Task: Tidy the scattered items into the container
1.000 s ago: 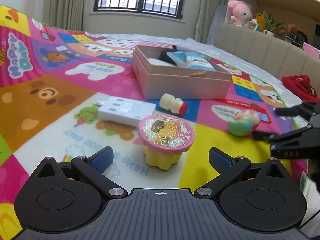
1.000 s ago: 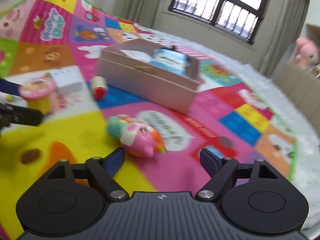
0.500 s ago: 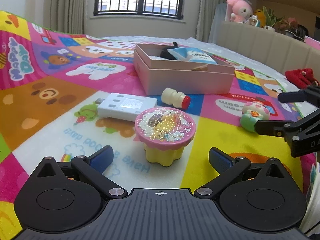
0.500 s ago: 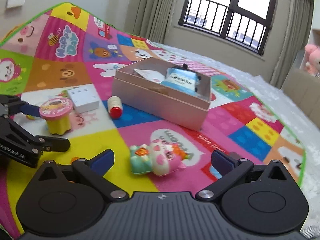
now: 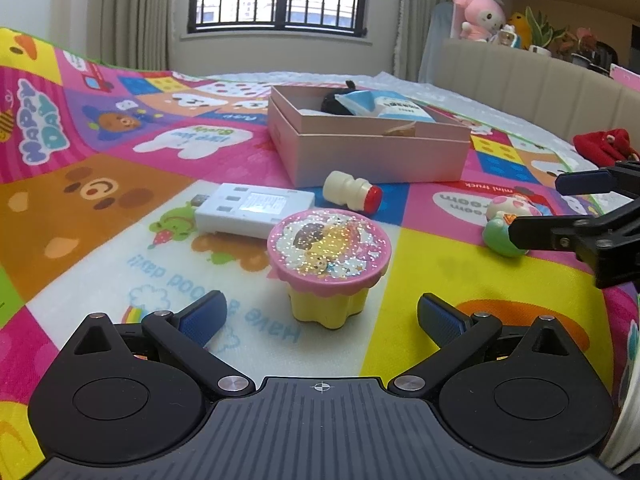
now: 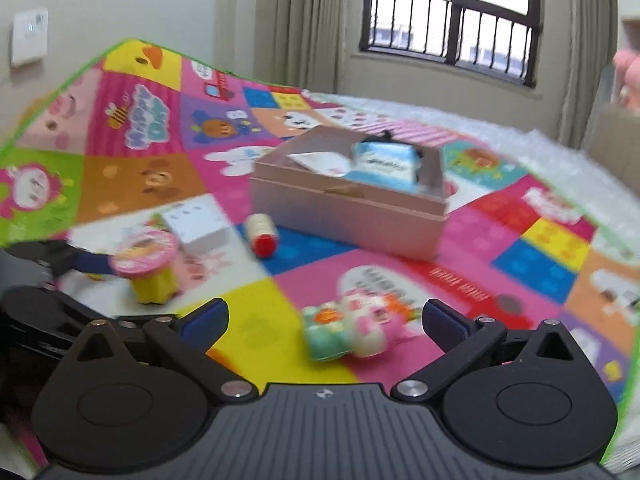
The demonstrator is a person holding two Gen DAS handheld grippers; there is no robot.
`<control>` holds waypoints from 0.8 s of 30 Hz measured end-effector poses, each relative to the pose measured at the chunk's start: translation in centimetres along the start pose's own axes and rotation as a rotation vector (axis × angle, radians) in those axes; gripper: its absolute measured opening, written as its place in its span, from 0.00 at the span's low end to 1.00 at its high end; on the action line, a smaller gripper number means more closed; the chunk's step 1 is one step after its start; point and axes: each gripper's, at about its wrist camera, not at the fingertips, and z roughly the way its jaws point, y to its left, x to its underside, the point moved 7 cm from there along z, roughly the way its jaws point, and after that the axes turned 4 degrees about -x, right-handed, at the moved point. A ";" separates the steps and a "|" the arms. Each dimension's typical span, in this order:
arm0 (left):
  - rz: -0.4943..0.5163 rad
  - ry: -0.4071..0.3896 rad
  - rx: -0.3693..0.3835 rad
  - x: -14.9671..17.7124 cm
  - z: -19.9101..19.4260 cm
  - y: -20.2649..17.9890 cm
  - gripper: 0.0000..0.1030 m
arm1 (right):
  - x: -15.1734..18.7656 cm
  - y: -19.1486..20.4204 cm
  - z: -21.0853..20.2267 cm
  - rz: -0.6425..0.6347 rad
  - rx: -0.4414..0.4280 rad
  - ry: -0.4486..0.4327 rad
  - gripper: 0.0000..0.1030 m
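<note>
A pink-topped yellow cupcake toy (image 5: 328,264) stands on the play mat, just ahead of my open left gripper (image 5: 322,316) and between its fingers. A pastel pig toy (image 6: 352,328) lies on the mat between the fingers of my open right gripper (image 6: 324,320), and no pad touches it. The pink box (image 5: 372,148) further back holds a blue-white packet and a dark item. A white adapter (image 5: 252,210) and a small red-capped bottle (image 5: 352,196) lie in front of the box. In the left wrist view, the right gripper (image 5: 560,208) straddles the pig toy (image 5: 508,220).
The colourful play mat (image 5: 100,184) covers the surface. A red fabric item (image 5: 604,146) lies at the far right. A beige padded back (image 5: 540,80) with plush toys (image 5: 478,16) on a shelf stands behind. A barred window and curtains are at the back.
The right gripper's jaws have spread wider and its view has tilted and shifted, so the pig toy now sits lower between its fingers. The left gripper and cupcake toy have barely moved.
</note>
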 end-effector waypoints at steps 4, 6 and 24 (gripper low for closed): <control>0.002 0.000 -0.001 0.0 0.0 0.0 1.00 | 0.6 -1.6 1.5 0.055 0.000 0.040 1.00; 0.003 0.001 -0.002 0.0 0.0 0.0 1.00 | 1.0 -1.9 2.5 0.100 -0.015 0.069 1.00; 0.007 -0.001 0.000 0.1 -0.1 0.1 1.00 | 0.6 -0.8 3.7 0.076 0.003 0.064 0.98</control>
